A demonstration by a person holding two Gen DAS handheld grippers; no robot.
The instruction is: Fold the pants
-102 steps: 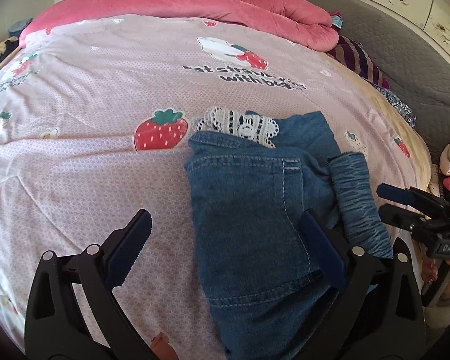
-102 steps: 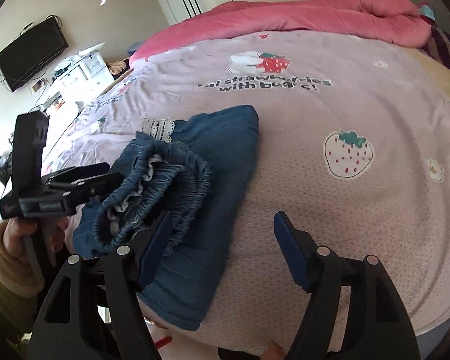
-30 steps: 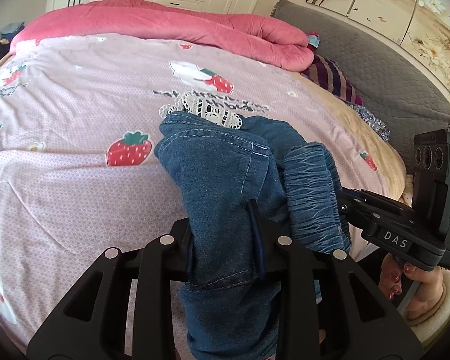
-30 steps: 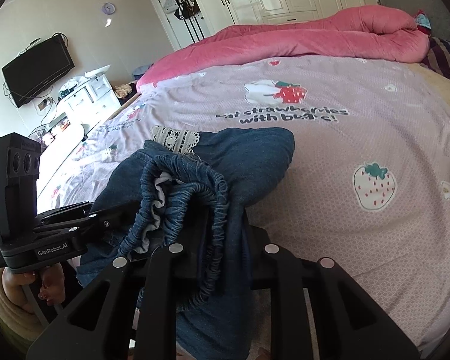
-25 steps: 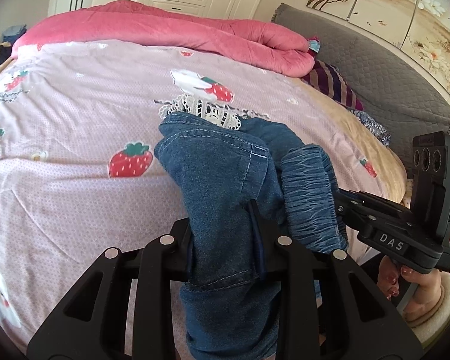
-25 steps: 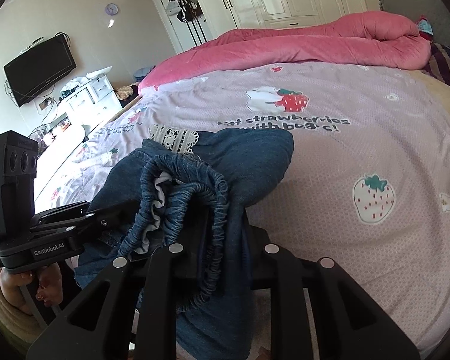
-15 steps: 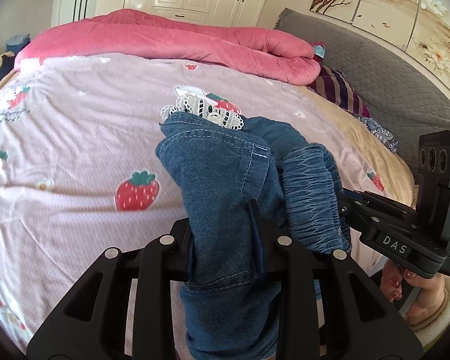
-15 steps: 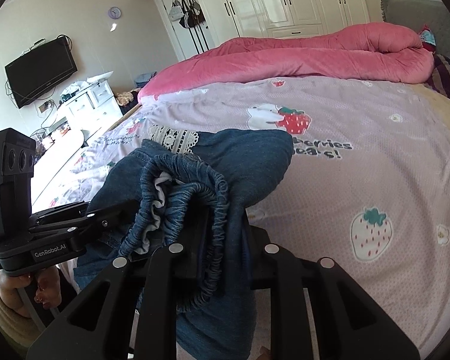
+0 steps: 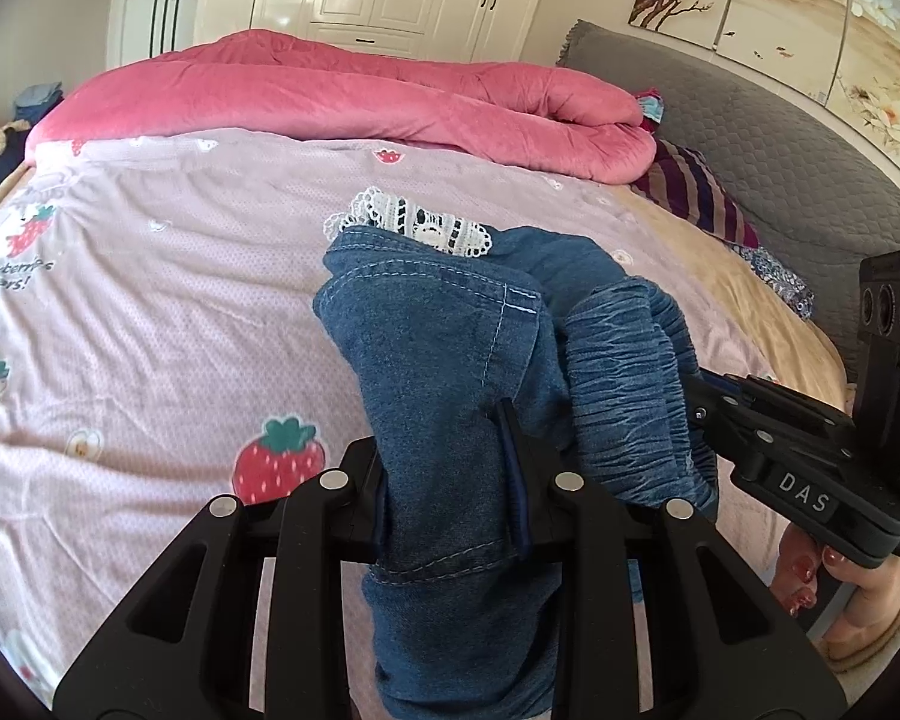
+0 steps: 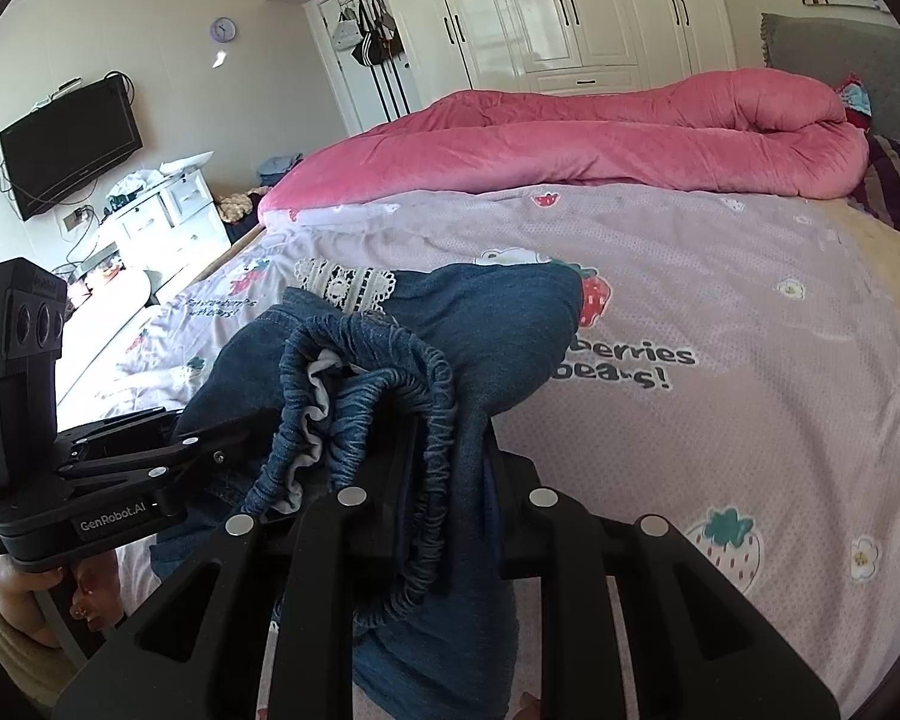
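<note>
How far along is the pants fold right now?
Done: the blue denim pants are already bundled into a compact stack, white lace trim poking out on top.
In hand: left tongs are shut on the denim panel, right tongs on the elastic waistband, with the bundle raised above the pink strawberry-print bedspread.
Left: setting it down and releasing.

The way forward is being blocked for both grippers by the bundle of pants (image 9: 444,372), which is being pinched by the left gripper (image 9: 450,480) and by the right gripper (image 10: 444,480) just beside it. Open bedspread (image 9: 150,312) is being left free to the left of the pants and beyond them. Farther beyond the pants, passage is being closed off by the pink quilt (image 9: 342,96). To the right of the pants, room is being limited by the striped pillow (image 9: 696,192) and the grey headboard (image 9: 780,162).
</note>
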